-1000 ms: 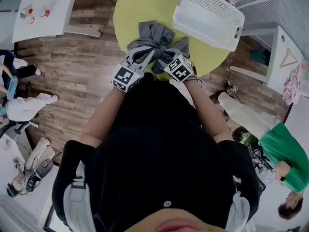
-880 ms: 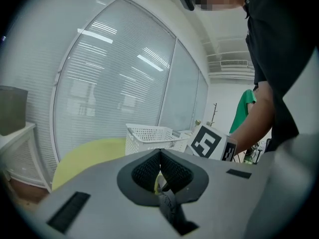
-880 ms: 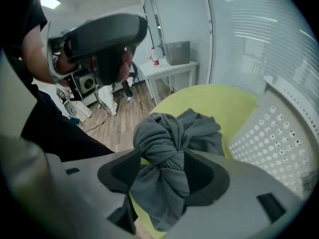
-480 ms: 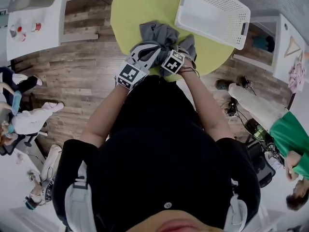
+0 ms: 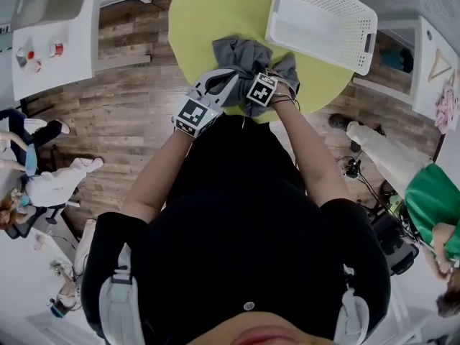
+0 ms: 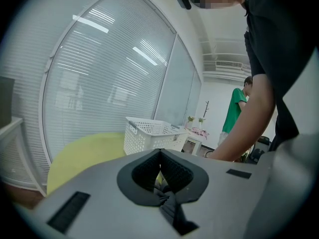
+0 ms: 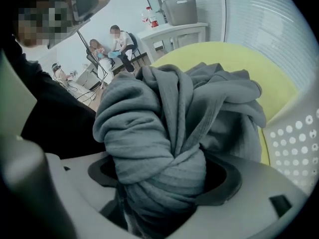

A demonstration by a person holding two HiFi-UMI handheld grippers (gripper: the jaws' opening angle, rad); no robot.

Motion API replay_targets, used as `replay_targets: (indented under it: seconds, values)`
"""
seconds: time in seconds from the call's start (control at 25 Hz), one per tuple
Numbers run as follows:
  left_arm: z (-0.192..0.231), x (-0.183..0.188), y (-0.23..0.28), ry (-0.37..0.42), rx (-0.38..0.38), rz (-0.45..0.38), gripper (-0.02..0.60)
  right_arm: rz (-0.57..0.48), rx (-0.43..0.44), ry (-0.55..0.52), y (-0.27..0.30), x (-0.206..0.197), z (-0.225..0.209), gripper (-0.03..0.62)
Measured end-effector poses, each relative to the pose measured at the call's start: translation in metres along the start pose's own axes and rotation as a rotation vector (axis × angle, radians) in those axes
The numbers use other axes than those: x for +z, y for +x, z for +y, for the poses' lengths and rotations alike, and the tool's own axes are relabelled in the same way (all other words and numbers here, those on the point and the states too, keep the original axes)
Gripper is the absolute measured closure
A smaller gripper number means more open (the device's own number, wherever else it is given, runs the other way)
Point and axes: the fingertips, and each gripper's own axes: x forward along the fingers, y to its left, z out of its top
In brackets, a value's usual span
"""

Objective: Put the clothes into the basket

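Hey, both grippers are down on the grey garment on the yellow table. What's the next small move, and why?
Probably close the right gripper. Its jaws have just been opening and stand wide around a thick twisted bunch of the grey garment, while the left gripper is shut on a fold. The white basket sits empty beside it, so a firm grip should come before lifting.

Grey ribbed fabric garment (image 5: 243, 51): one, bunched at near edge of round yellow-green tabletop (image 5: 208, 13). White perforated plastic basket (image 5: 334, 45): one, on tabletop's far right. Tabletop: one. Person in green top (image 5: 430, 210): one, right of tabletop.
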Motion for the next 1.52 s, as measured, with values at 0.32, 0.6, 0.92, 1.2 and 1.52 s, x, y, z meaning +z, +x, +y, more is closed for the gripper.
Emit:
replay_targets:
  seconds: [0.32, 0.6, 0.92, 1.2, 1.52]
  values:
    - [0.007, 0.012, -0.006, 0.025, -0.024, -0.018, 0.572, -0.029, -0.018, -0.033, -0.035, 0.006, 0.009, 0.263]
    - [-0.001, 0.042, -0.002, 0.075, -0.066, -0.062, 0.572, -0.079, -0.04, 0.024, -0.099, 0.002, 0.013, 0.267]
    - [-0.016, 0.079, -0.004, 0.155, -0.128, -0.11, 0.572, -0.085, -0.154, -0.001, -0.185, 0.009, 0.015, 0.267]
    - [-0.031, 0.108, 0.007, 0.186, -0.165, -0.137, 0.572, -0.103, -0.202, 0.043, -0.232, 0.002, 0.014, 0.267]
    - [-0.045, 0.137, 0.019, 0.191, -0.172, -0.156, 0.572, -0.103, -0.204, 0.062, -0.275, -0.01, 0.012, 0.266]
